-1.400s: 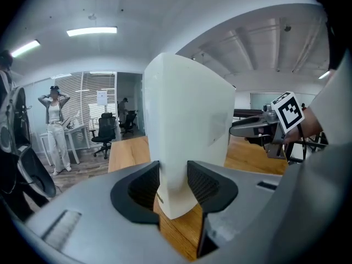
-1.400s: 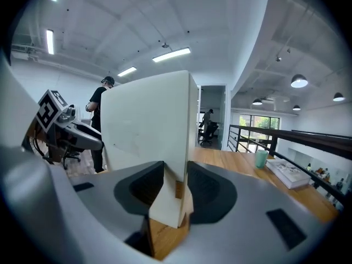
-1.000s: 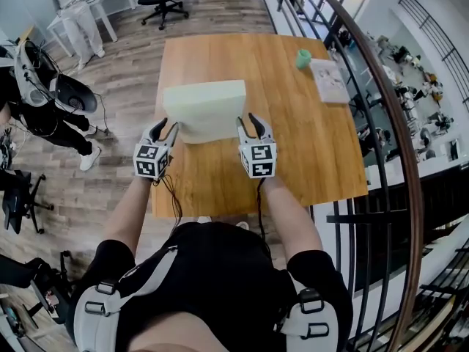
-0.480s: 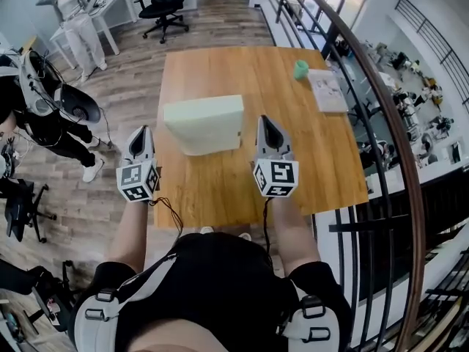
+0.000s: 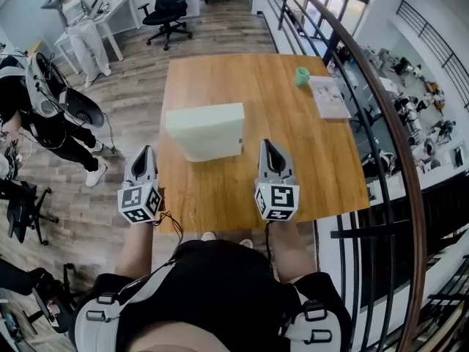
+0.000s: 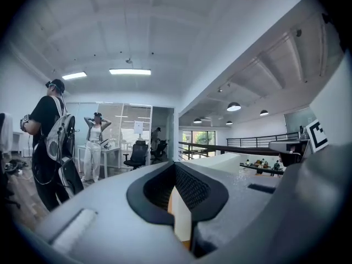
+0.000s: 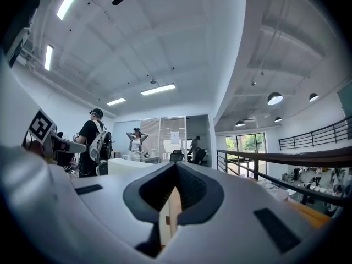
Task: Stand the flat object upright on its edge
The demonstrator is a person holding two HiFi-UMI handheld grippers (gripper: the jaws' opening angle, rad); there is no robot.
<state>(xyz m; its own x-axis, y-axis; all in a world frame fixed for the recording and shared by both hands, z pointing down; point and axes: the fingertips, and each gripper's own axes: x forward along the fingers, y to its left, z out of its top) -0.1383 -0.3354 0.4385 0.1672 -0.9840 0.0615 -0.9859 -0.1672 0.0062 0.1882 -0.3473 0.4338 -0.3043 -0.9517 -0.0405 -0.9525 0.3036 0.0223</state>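
Note:
The flat object is a thick pale-green foam slab (image 5: 205, 130), resting on the wooden table (image 5: 293, 160) left of its middle, with nothing touching it. My left gripper (image 5: 145, 150) hangs shut off the table's left edge, near the slab's front left corner. My right gripper (image 5: 267, 144) is shut above the table, a little right of the slab's front right corner. Both are empty. In the left gripper view the jaws (image 6: 176, 168) are pressed together and the slab (image 6: 231, 159) lies beyond them. The right gripper view shows its jaws (image 7: 175, 166) shut too.
A green cup (image 5: 303, 57) and a white booklet (image 5: 327, 88) lie at the table's far right. A curved railing (image 5: 381, 116) runs along the right side. A person with a backpack rig (image 5: 44, 101) stands left of the table; another person (image 5: 77, 13) and an office chair (image 5: 168, 6) are farther back.
Both grippers were open at the slab's sides; they have let go, shut, and drawn back toward me and apart. The slab stays on the table.

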